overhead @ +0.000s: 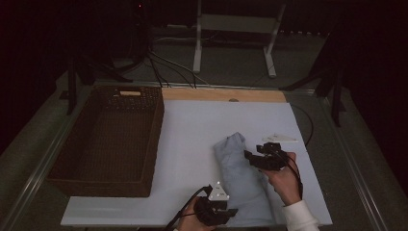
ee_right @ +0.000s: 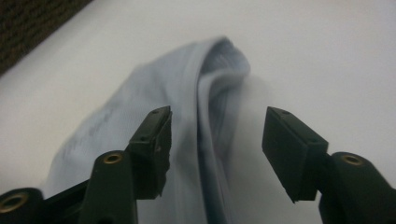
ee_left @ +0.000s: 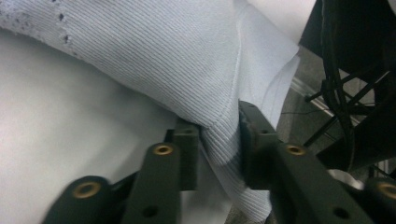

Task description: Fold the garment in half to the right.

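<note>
Between left tongs (ee_left: 219, 140): pale blue cloth (ee_left: 187, 60).

the pale blue cloth (ee_left: 154, 60) runs off the left gripper view at 12 and 6 o'clock. in the high view the left gripper (overhead: 214, 208) covers its near corner. room beyond the table, toward 12 o'clock, is too dark to read.

Pale blue finely ribbed cloth (overhead: 240, 173) at lower centre, white table board (overhead: 192, 130), dark brown woven basket (overhead: 110, 139) at left, black grippers, perhaps grey floor (overhead: 231, 62) in the dim upper frame
</note>
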